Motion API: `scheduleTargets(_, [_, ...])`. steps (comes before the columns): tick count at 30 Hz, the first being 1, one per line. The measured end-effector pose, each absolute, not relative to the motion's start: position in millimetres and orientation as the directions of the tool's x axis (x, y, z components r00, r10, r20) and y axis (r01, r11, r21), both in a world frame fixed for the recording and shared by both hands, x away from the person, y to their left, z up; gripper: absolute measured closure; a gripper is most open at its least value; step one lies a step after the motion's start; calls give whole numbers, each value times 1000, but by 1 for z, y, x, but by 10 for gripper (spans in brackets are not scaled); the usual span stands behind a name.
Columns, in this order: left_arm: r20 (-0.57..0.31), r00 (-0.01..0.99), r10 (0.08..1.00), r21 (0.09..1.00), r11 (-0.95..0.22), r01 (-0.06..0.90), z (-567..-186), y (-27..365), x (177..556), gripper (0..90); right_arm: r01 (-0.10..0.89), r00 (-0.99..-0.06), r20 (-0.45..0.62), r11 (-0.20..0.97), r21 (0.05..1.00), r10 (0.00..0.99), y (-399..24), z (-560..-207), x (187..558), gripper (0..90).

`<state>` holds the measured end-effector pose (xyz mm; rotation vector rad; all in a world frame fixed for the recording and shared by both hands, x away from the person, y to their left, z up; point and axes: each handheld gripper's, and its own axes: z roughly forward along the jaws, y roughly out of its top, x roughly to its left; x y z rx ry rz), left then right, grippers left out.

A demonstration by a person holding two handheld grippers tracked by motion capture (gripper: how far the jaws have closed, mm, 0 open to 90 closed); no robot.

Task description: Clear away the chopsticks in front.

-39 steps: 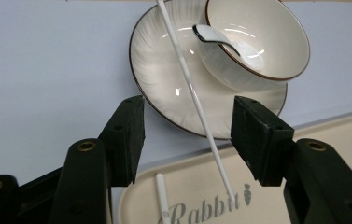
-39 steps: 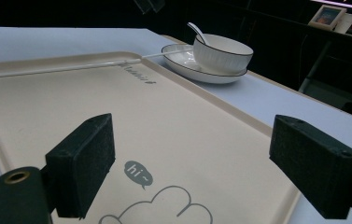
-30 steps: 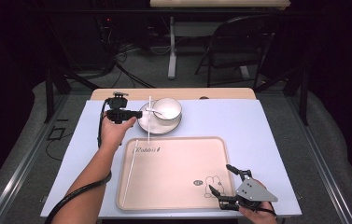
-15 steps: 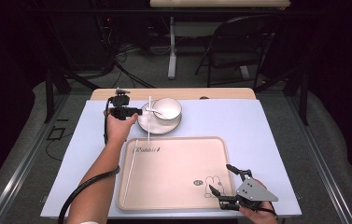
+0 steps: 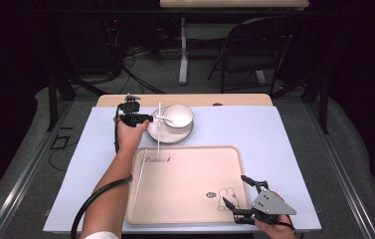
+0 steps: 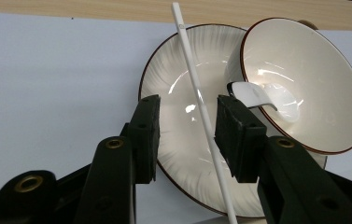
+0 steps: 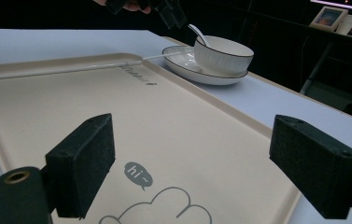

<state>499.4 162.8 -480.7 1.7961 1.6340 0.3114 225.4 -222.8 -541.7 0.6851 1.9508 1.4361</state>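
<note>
Table (image 5: 294,134), one plate (image 5: 156,134), two chopsticks (image 5: 159,127)

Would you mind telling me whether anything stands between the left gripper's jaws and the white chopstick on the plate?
Nothing visible does. The chopstick lies across the plate, already between the open jaws of the left gripper, which have just been opening. It sits close by one pad; the bowl is off to the side.

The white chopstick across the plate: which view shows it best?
The left gripper view: the chopstick runs between the open jaws, across the plate. The high view shows it as a thin line. The right gripper view catches only its end, far off.
</note>
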Motion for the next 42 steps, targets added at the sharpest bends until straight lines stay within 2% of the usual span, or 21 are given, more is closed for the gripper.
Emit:
scheduleTargets(27, [-285, 193, 939, 577, 7, 817, -509, 141, 513, 675, 45, -680, -177, 281, 959, 711, -223, -542, 225, 134])
scheduleTargets(42, [-285, 163, 945, 558, 25, 829, -521, 134, 522, 716, 45, -681, -176, 280, 959, 711, -223, -542, 225, 134])
